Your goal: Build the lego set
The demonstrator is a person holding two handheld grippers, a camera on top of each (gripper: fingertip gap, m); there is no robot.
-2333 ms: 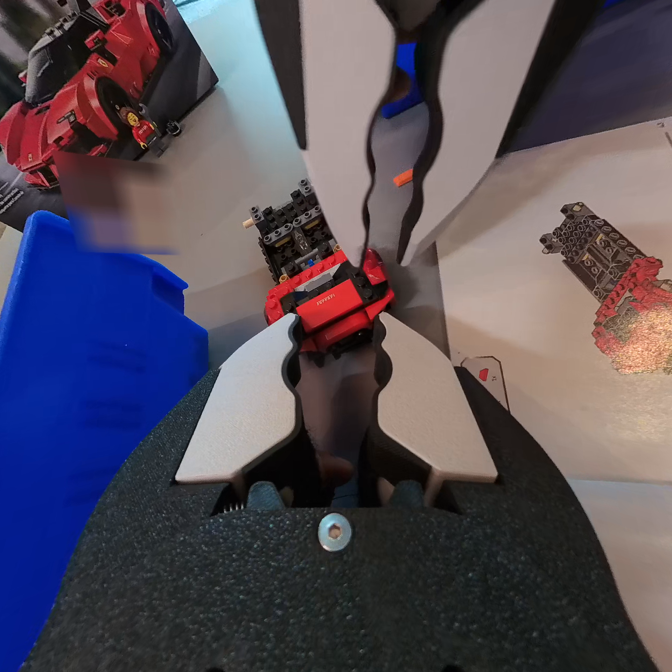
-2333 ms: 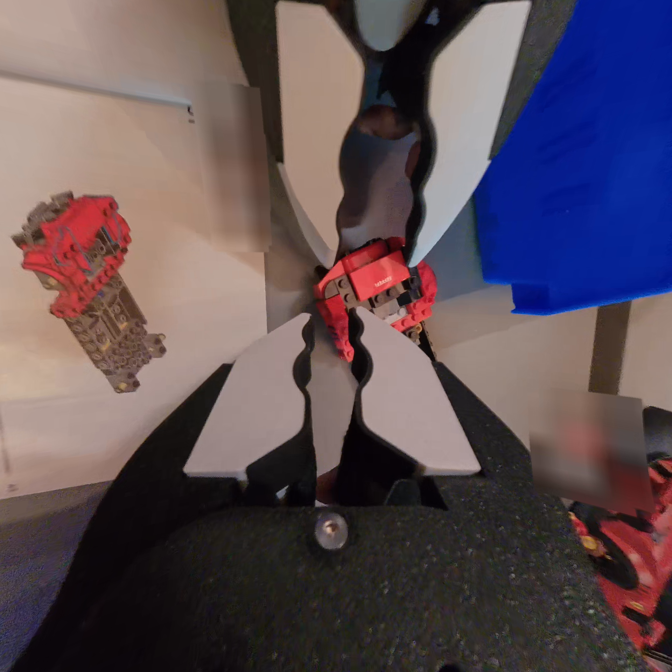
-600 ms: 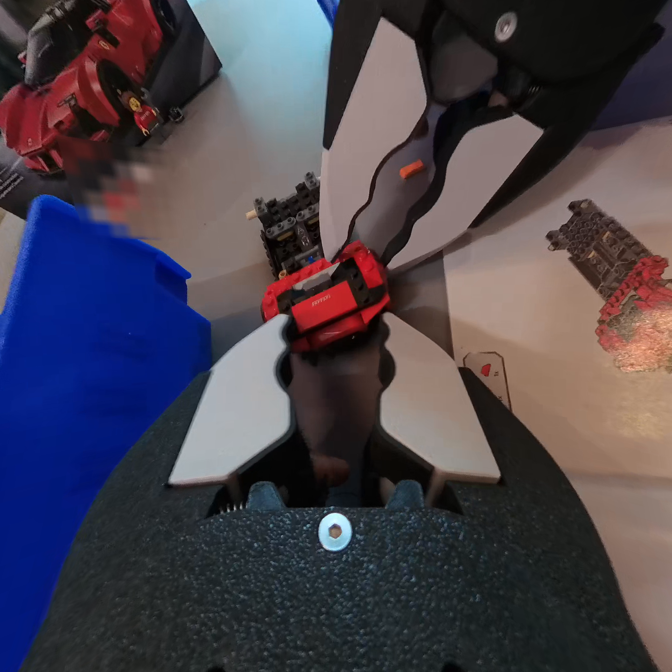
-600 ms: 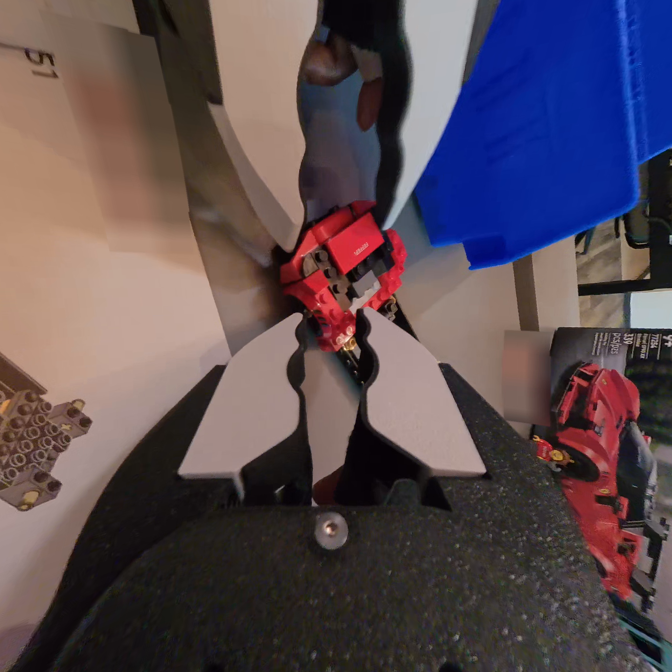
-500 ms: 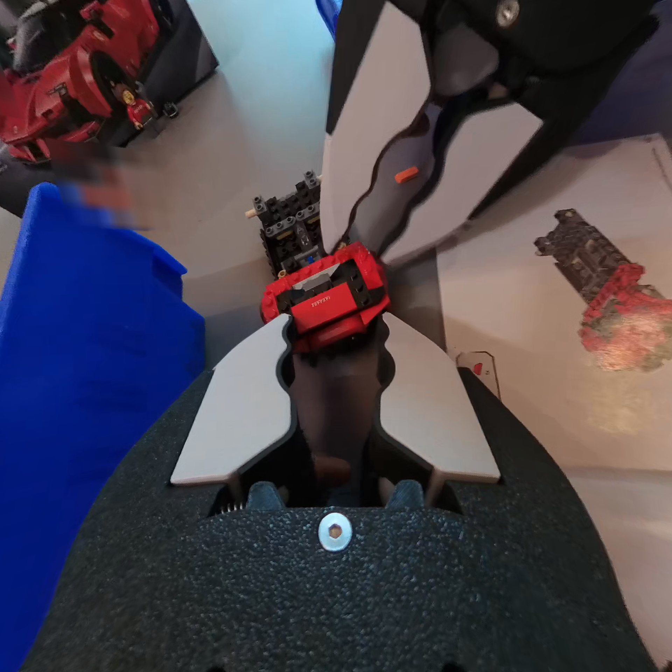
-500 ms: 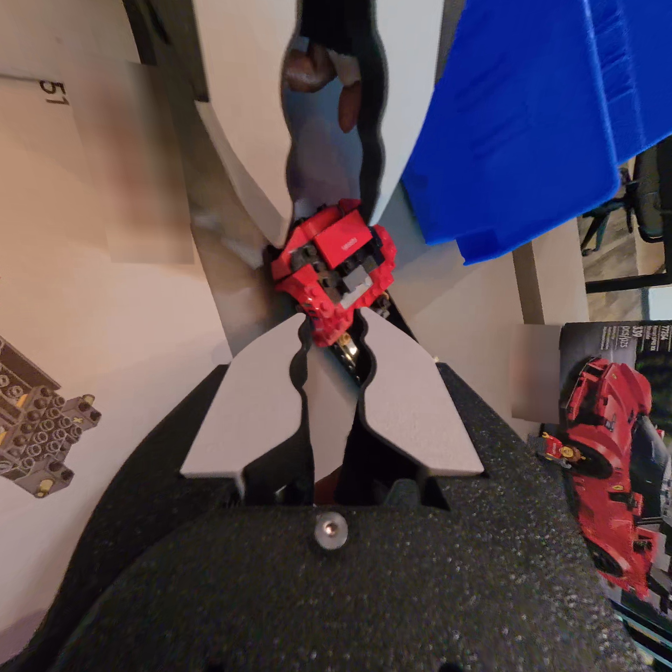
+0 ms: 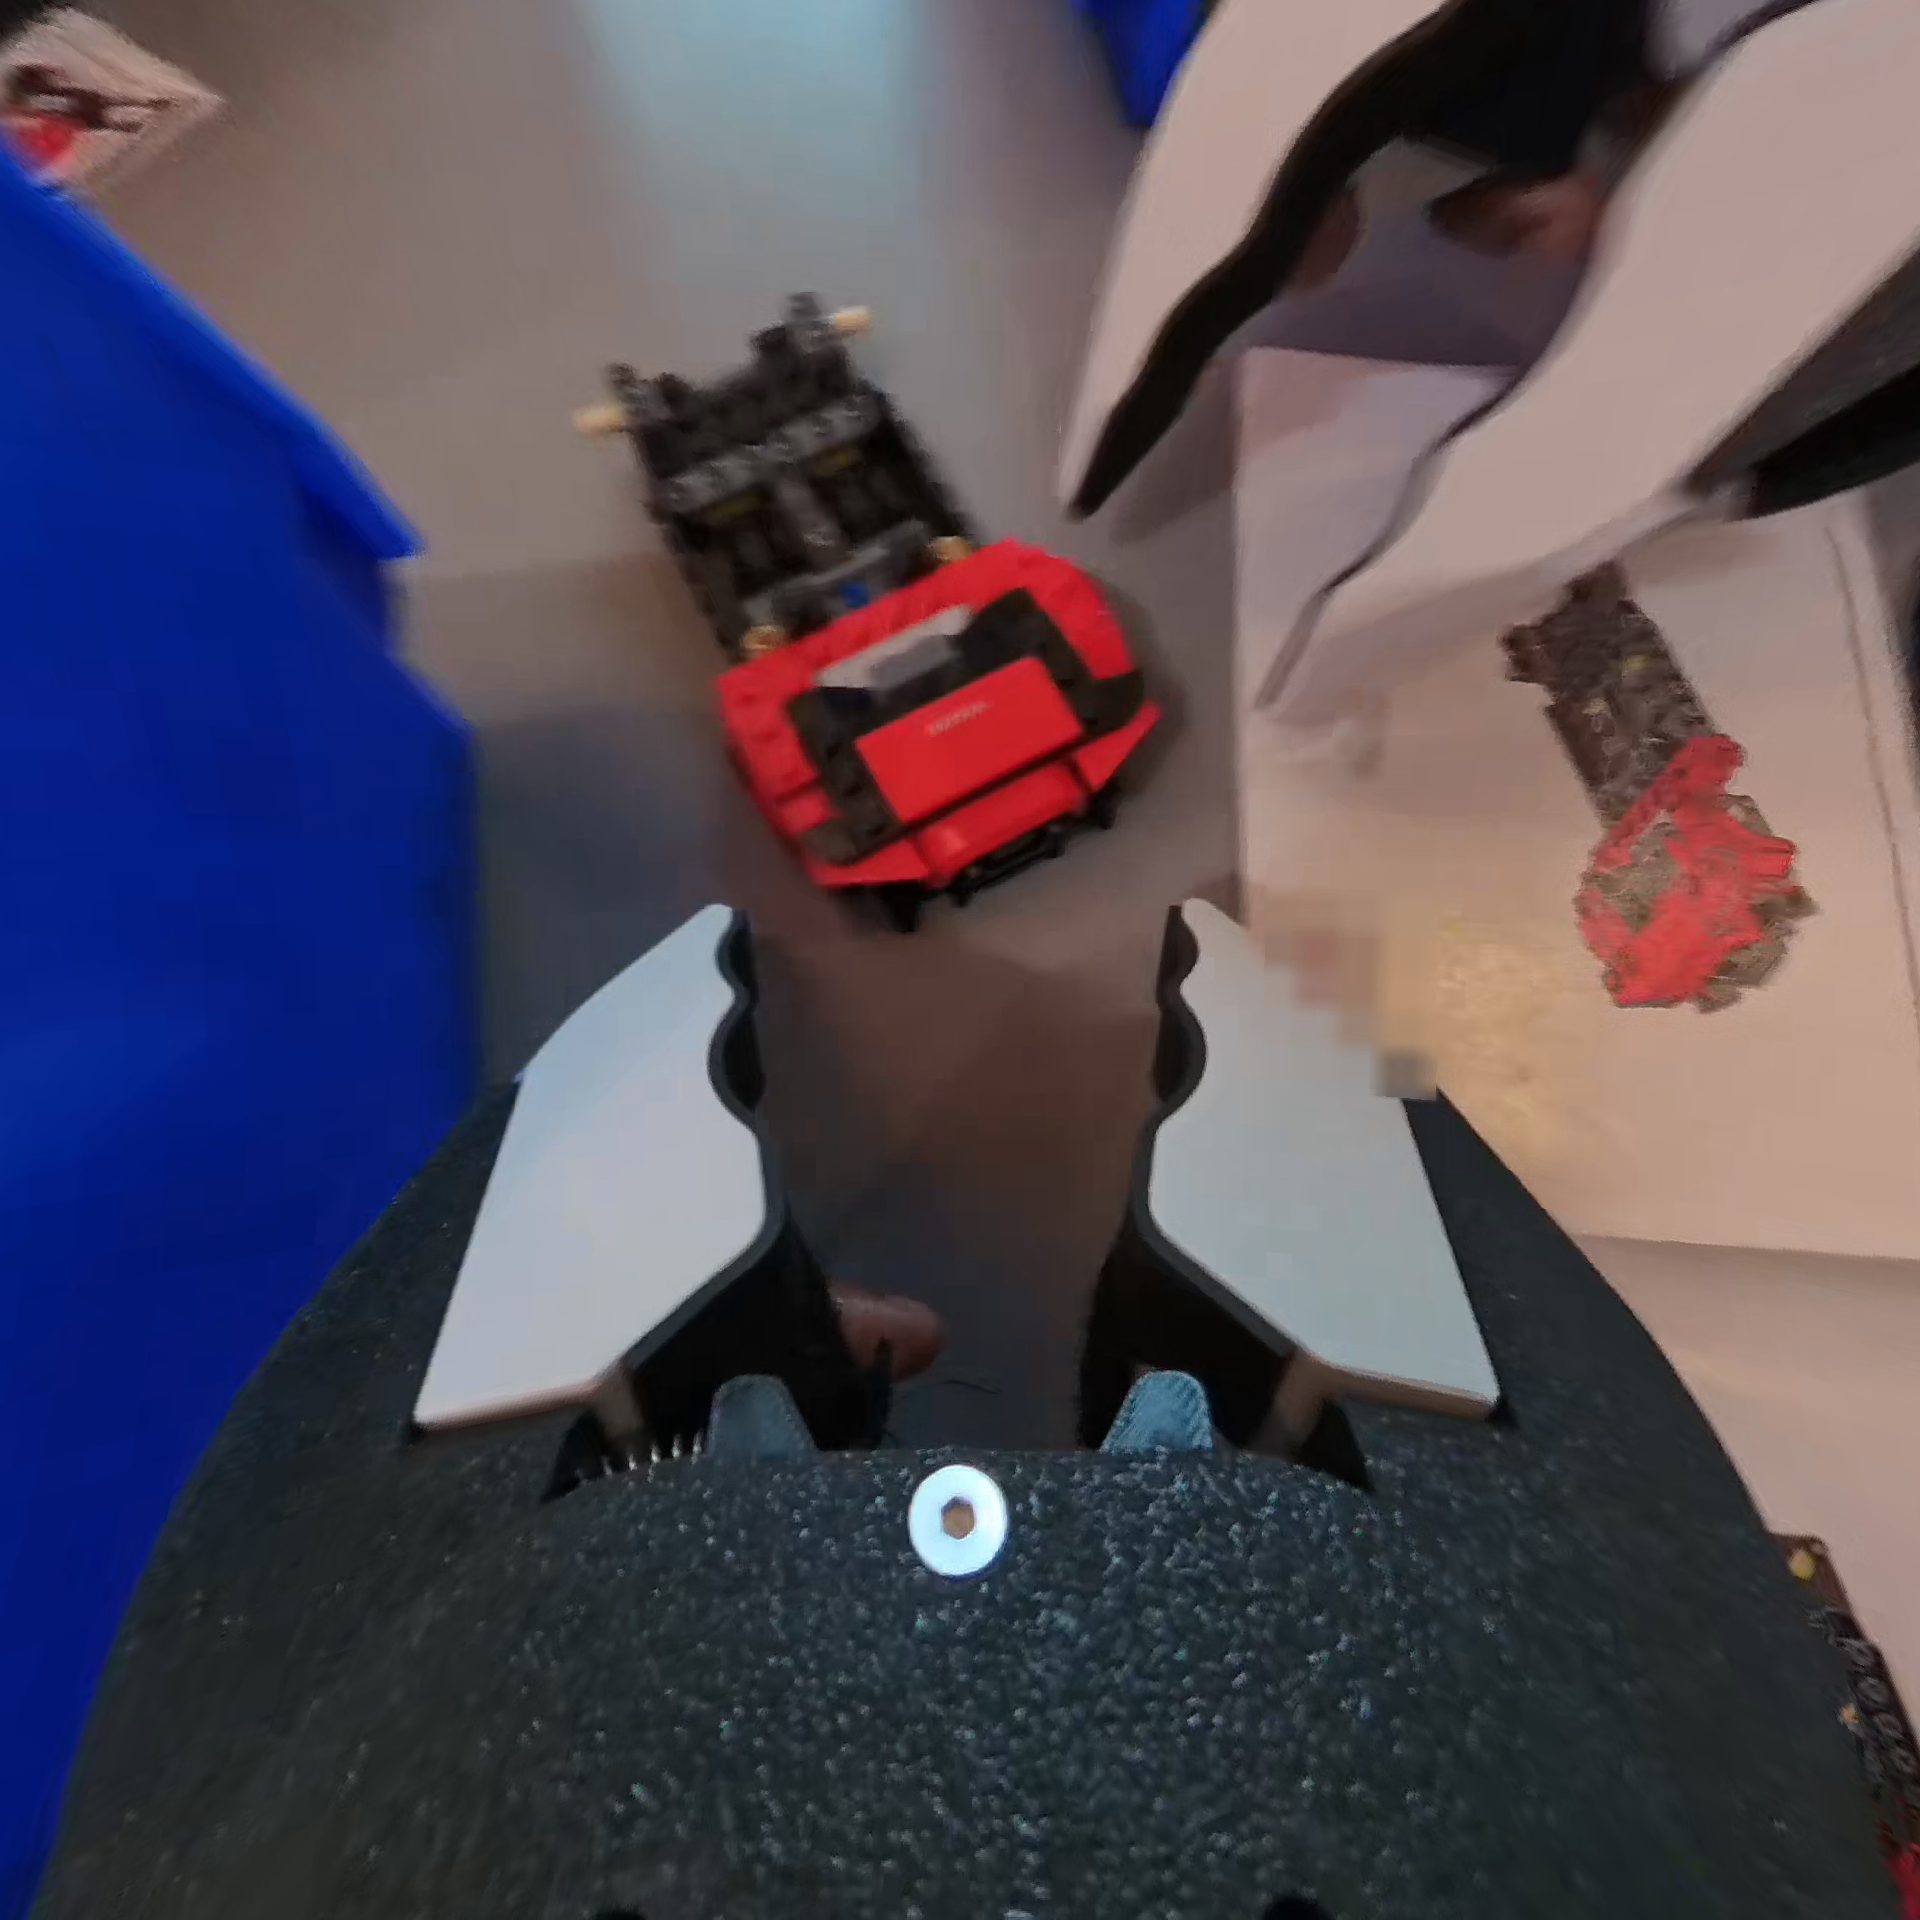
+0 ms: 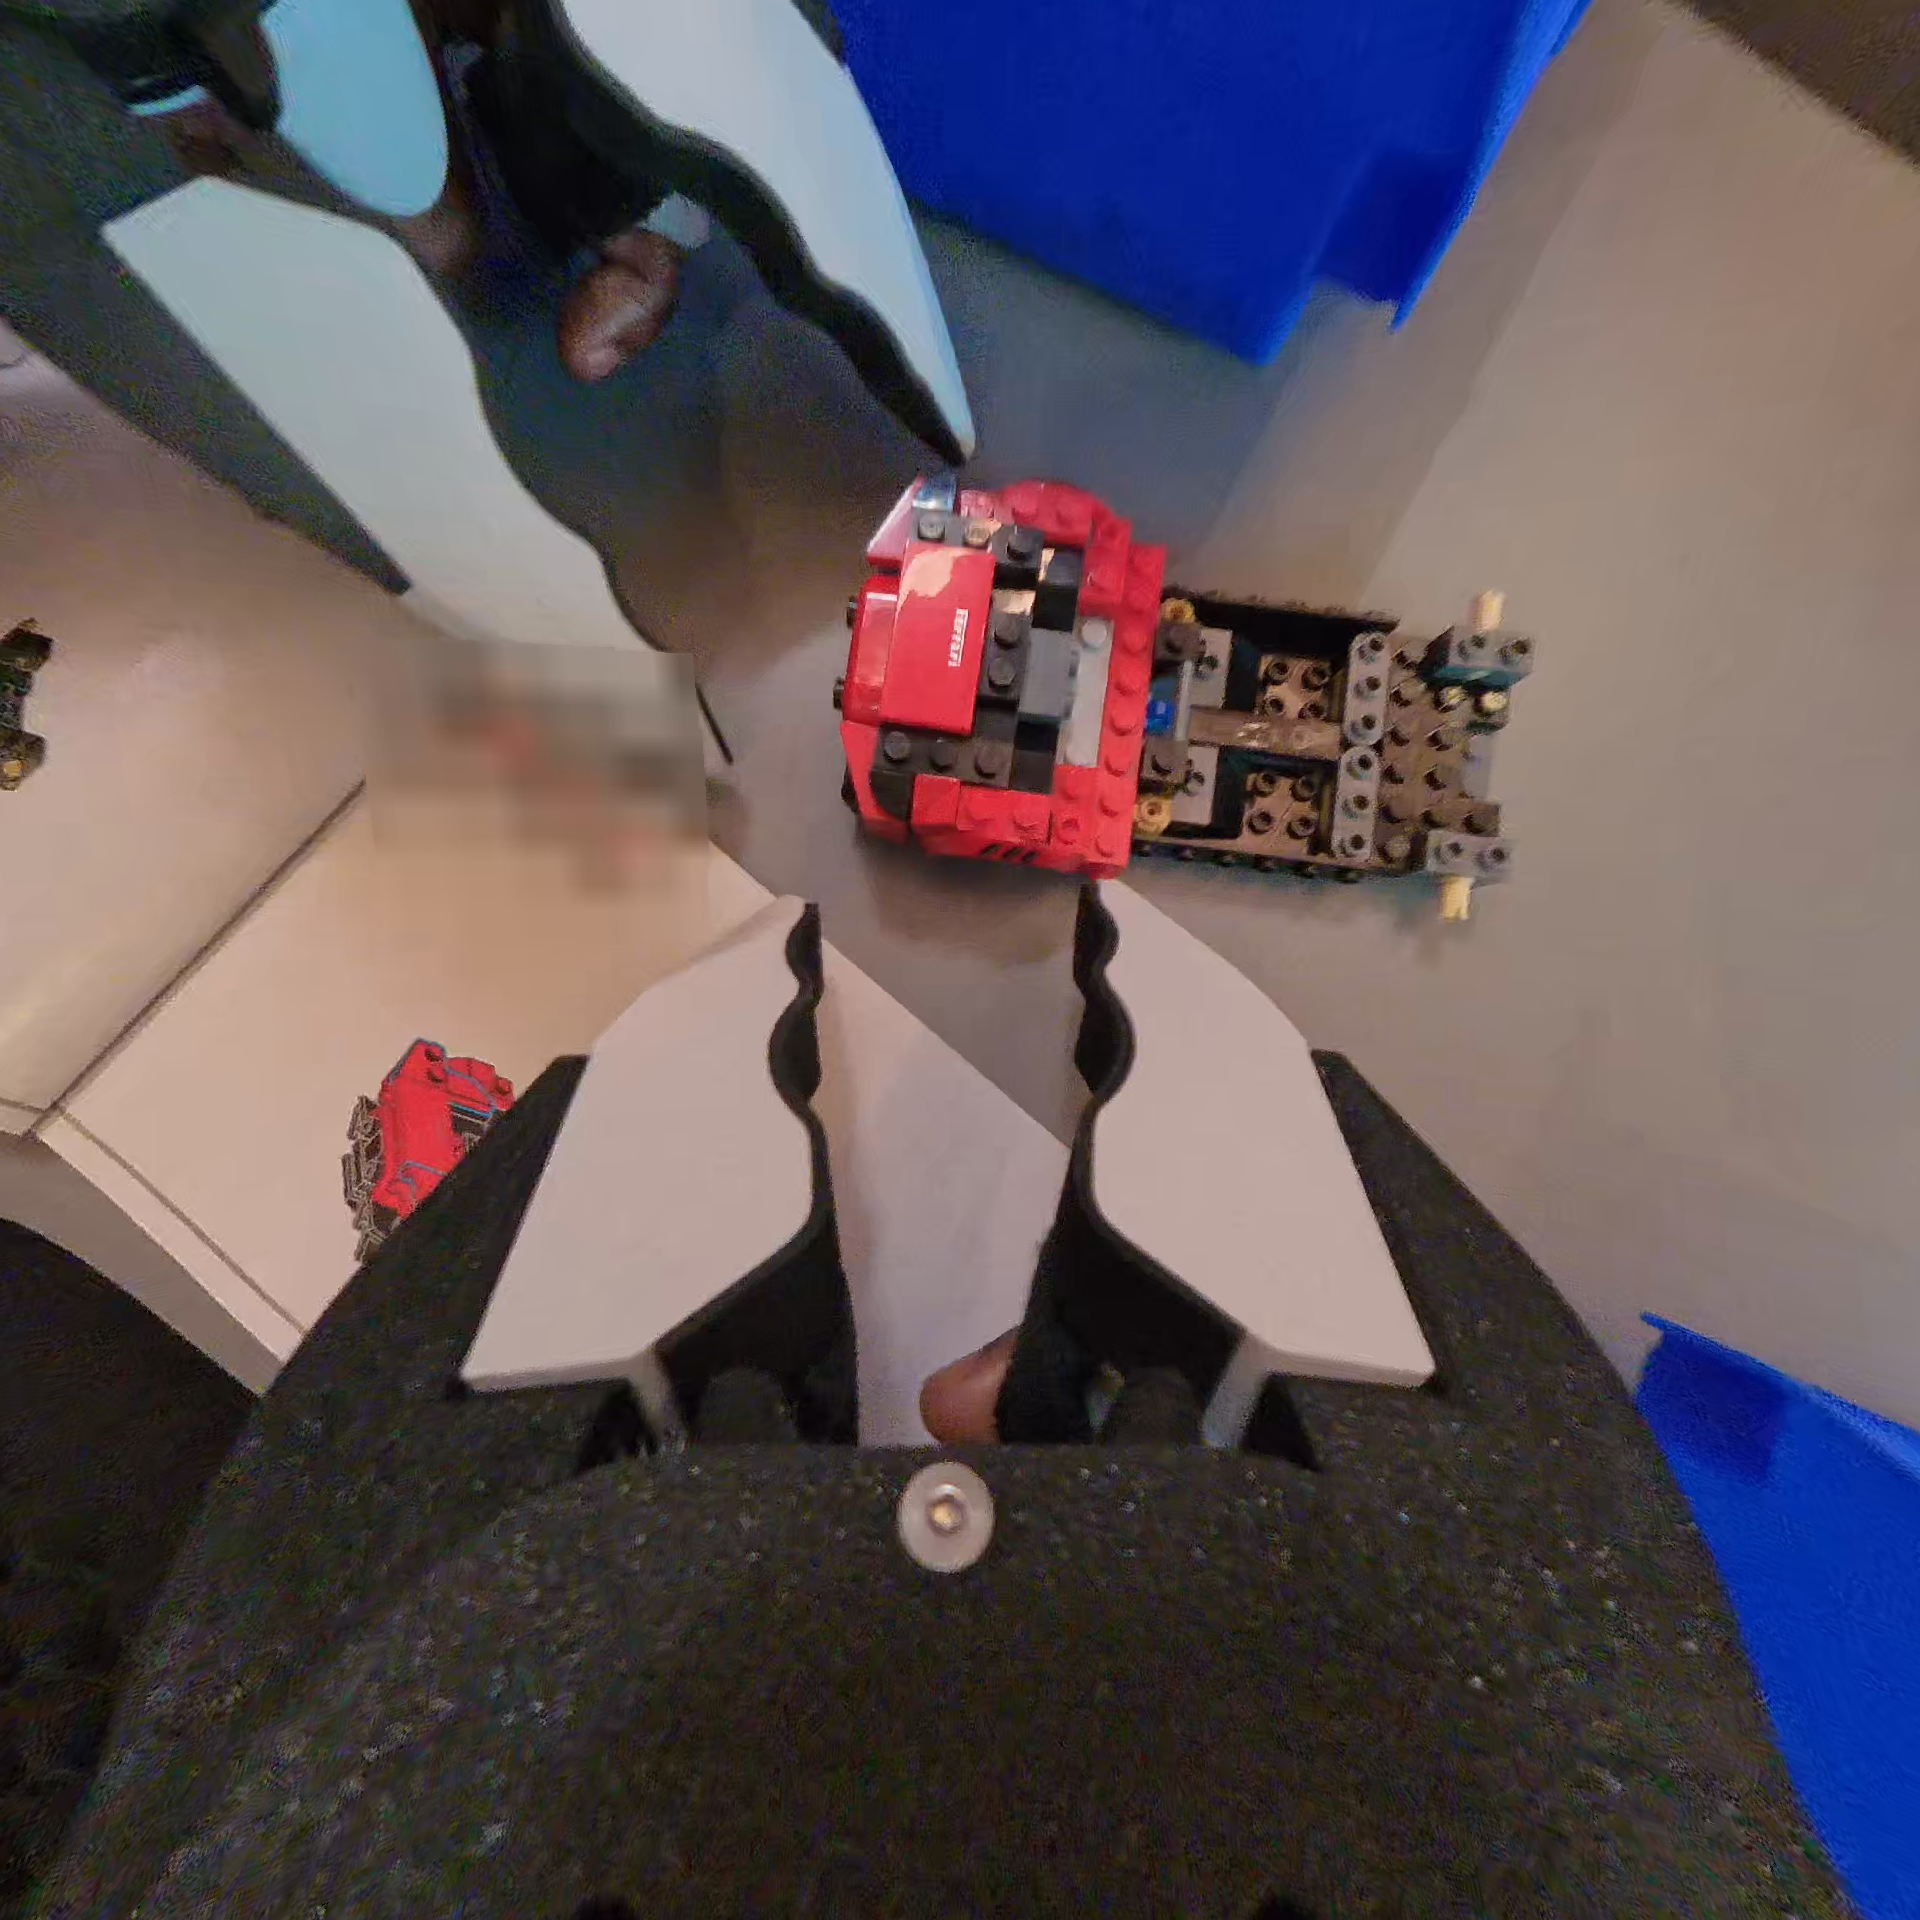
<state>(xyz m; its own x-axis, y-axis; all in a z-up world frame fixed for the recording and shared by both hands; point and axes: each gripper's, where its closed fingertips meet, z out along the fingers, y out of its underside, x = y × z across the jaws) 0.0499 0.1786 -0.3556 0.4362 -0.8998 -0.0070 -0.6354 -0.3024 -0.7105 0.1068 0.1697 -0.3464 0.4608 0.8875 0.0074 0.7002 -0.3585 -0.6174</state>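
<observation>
The partly built lego car (image 7: 935,717) lies on the grey table, red body section at one end and black studded chassis (image 7: 779,478) at the other. It also shows in the right wrist view (image 8: 997,686), with the chassis (image 8: 1330,748) to the right. My left gripper (image 7: 951,920) is open and empty, its tips just short of the red end. My right gripper (image 8: 945,909) is open and empty, a little short of the car's side. Each gripper also shows in the other view, the right (image 7: 1174,597) and the left (image 8: 810,551), both apart from the car.
A blue bin (image 7: 208,727) stands close on the left of the car and shows at the top of the right wrist view (image 8: 1143,135). The open instruction booklet (image 7: 1558,1091) lies right of the car, and also shows in the right wrist view (image 8: 260,935). Another blue bin corner (image 8: 1818,1558) is at lower right.
Both grippers were shut on the red end of the car. They have now opened, let go and pulled back, and the car rests on the table.
</observation>
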